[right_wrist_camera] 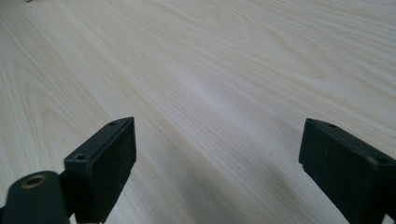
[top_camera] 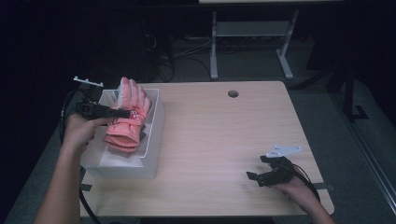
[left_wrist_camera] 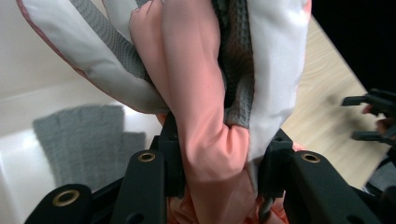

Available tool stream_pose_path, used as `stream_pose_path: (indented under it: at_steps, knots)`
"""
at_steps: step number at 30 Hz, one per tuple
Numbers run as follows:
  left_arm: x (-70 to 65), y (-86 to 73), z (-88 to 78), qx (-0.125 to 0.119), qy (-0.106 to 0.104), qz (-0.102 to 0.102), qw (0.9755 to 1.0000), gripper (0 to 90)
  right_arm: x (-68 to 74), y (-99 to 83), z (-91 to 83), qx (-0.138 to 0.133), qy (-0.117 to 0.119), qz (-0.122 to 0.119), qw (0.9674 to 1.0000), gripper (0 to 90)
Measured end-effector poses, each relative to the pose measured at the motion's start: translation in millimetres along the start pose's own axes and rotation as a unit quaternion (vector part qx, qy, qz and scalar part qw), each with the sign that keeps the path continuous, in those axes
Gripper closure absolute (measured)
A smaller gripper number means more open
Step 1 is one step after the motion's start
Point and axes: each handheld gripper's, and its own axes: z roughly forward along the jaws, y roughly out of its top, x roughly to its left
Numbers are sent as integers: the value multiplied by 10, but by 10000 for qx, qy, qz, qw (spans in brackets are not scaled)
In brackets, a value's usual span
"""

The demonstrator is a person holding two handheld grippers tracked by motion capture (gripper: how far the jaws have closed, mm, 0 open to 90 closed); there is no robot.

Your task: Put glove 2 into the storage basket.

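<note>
A: Where's the glove?

B: The pink glove [top_camera: 128,116] hangs over the white bin [top_camera: 156,140], at about nine o'clock on the tabletop [top_camera: 224,149]. Its fingers point toward twelve, its cuff toward six, drooping on the bin's inner edge.

A: Held?

B: Yes. The left tongs [top_camera: 125,113] come in from the nine o'clock side and pinch it across the middle. In the left gripper view the jaws stand partly closed, with bunched pink fabric and the white-and-grey lining [left_wrist_camera: 233,70] pressed between the pads [left_wrist_camera: 173,158].

A: What's in the bin?

B: In the left gripper view, a flat grey piece [left_wrist_camera: 86,140] lies on the white floor of the bin, below the glove. I cannot tell what it is. In the high view something dark shows beside the glove's cuff, too small to name.

A: And the other hand?

B: The right tongs [top_camera: 254,178] sit near five o'clock, well apart from the bin, low over the bare wood. Their jaws gape wide with nothing between them; the right gripper view looks straight through the gap at wood grain.

A: Anything else on the wood?

B: A round cable hole [top_camera: 233,94] near twelve o'clock.
</note>
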Motion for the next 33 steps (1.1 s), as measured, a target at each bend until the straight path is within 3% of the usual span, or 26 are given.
stream_pose_path:
  at_steps: [10, 20, 25, 30, 33]
  knots:
    - [185, -153, 389, 361, 0, -168, 9992, 609, -7, -9, -4, 4, 0, 38, 10000, 107]
    - [264, -253, 737, 751, 70, -115, 9971, 604, -19, -12, 1, 19, -7, 4, 10000, 108]
    - [346, -333, 878, 883, -30, -238, 9958, 599, -25, -18, -7, 11, -12, 8, 10000, 107]
    - [407, -400, 923, 791, -185, -281, 9963, 567, -22, -17, -2, 13, -14, 11, 10000, 107]
    - [420, -410, 914, 747, -188, -282, 9966, 470, -11, -15, 8, 22, -13, 5, 10000, 107]
